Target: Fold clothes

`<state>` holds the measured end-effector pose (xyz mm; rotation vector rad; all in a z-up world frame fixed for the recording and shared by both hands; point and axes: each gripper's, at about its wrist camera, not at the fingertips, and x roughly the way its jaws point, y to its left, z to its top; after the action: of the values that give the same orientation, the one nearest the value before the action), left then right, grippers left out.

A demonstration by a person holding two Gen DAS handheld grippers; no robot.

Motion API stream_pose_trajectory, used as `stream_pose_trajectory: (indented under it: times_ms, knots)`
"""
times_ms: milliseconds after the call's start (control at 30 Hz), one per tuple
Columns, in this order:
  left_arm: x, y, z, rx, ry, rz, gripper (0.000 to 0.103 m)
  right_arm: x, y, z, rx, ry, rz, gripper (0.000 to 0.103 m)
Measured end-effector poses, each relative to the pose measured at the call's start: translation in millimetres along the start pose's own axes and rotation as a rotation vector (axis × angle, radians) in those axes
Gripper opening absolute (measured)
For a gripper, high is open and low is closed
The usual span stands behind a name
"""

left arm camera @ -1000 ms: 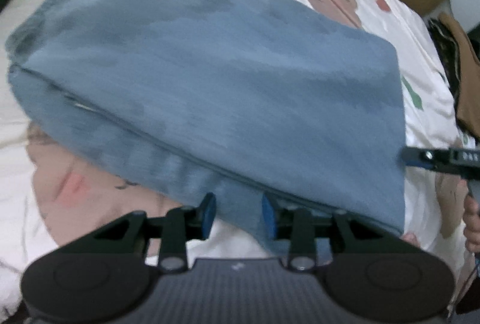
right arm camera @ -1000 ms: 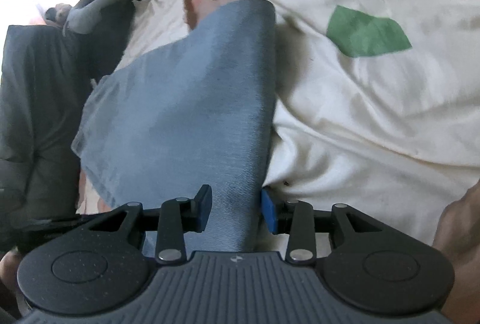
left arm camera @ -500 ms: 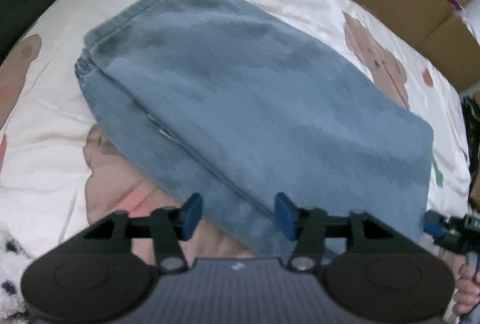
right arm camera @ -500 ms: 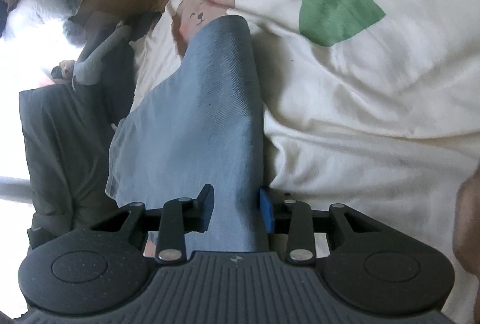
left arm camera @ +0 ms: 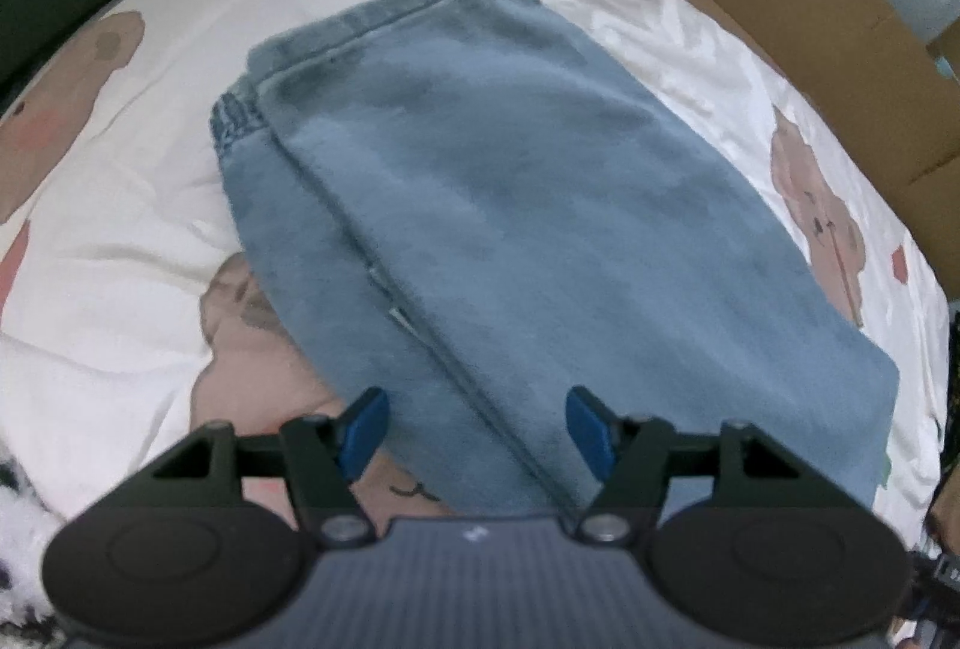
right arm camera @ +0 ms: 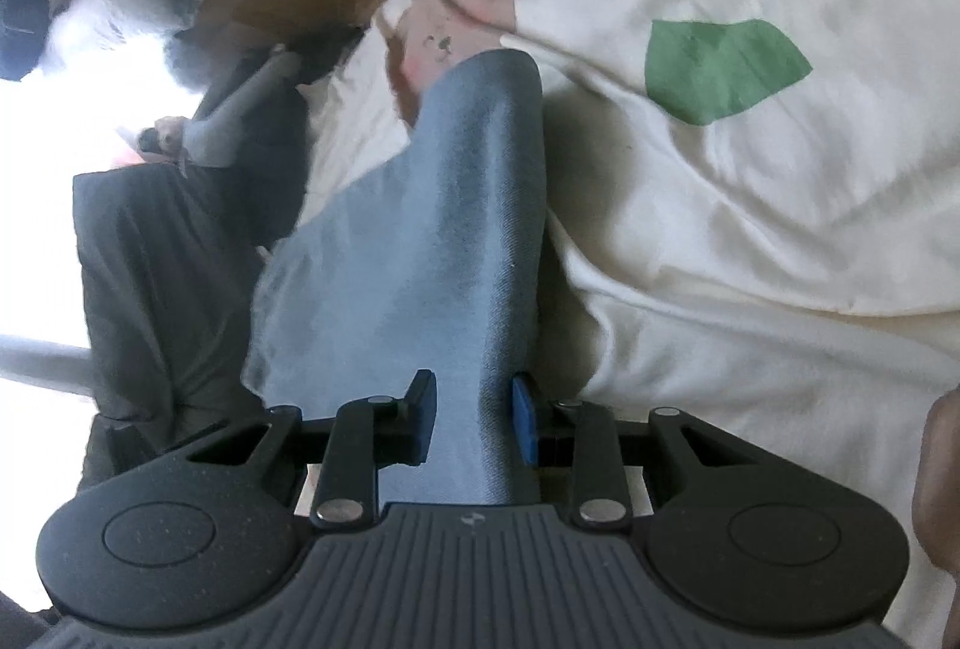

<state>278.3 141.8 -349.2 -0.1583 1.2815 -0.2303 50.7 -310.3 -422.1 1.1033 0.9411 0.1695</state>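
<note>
the right gripper [right arm camera: 471, 418] has its jaws closing on a fold of the blue jeans [right arm camera: 432, 241], low in the middle of its frame, so that end stays put. the left gripper [left arm camera: 477, 427] has its jaws opening wide, with nothing pinched, just over the near edge of the jeans, i think to let go. the jeans lie folded flat on the bed sheet [left arm camera: 120, 229], filling the middle of the left frame. a cardboard box [left arm camera: 810, 18] sits at the upper right.
</note>
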Motion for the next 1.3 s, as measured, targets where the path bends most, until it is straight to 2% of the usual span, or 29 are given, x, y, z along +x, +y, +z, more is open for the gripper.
stream_pose_trajectory:
  times_ms: [133, 233, 300, 333, 433, 500, 567, 667, 800, 900, 933, 1000, 1067, 1167, 1300]
  knots:
    - [1.3, 8.8, 4.6, -0.031, 0.000, 0.004, 0.070, 19.7, -3.0, -0.5, -0.019, 0.022, -0.058, 0.029]
    - [1.8, 16.3, 12.4, -0.052, -0.008, -0.003, 0.075, 28.9, -5.0, 1.4, -0.024, 0.037, -0.075, 0.025]
    - [2.3, 22.3, 17.2, -0.084, -0.023, -0.001, 0.075, 26.3, -4.0, 2.3, -0.015, 0.039, -0.054, 0.023]
    - [2.6, 25.3, 19.4, -0.100, -0.030, -0.002, 0.076, 23.1, -3.5, 2.4, -0.010, 0.038, -0.027, 0.019]
    - [4.7, 34.8, 24.3, -0.151, -0.044, -0.016, 0.077, 16.1, -2.9, 2.6, -0.003, 0.036, 0.047, 0.018]
    - [8.7, 39.6, 26.6, -0.178, -0.042, -0.020, 0.077, 20.2, -3.5, 3.1, -0.012, 0.044, 0.028, 0.018]
    - [13.5, 42.6, 27.3, -0.186, -0.038, -0.005, 0.078, 29.9, -7.0, 4.2, -0.017, 0.059, -0.003, 0.018]
    - [20.3, 43.3, 28.3, -0.161, -0.025, 0.032, 0.085, 41.6, -8.2, 5.3, -0.025, 0.070, -0.014, 0.019]
    - [27.0, 49.1, 31.8, -0.147, -0.023, 0.019, 0.087, 46.2, -3.2, 6.8, -0.017, 0.074, -0.031, 0.018]
    - [30.0, 57.3, 34.2, -0.193, -0.036, -0.010, 0.086, 40.7, 2.4, 5.0, -0.019, 0.068, -0.024, 0.008]
    - [29.9, 60.1, 34.9, -0.218, -0.045, -0.024, 0.086, 38.1, 3.3, 4.2, -0.012, 0.062, -0.005, 0.008]
    - [30.5, 63.6, 35.4, -0.249, -0.060, -0.036, 0.085, 35.5, 3.5, 2.4, 0.006, 0.050, 0.029, 0.008]
    - [31.5, 65.3, 34.7, -0.253, -0.074, -0.040, 0.085, 40.9, 4.4, 1.8, -0.014, 0.059, -0.003, 0.011]
    - [30.0, 67.4, 34.7, -0.235, -0.095, -0.041, 0.085, 51.8, 2.7, 4.3, -0.019, 0.068, -0.005, 0.017]
    - [30.7, 69.3, 36.5, -0.230, -0.105, -0.040, 0.080, 56.6, 7.5, 4.7, -0.031, 0.061, -0.011, 0.015]
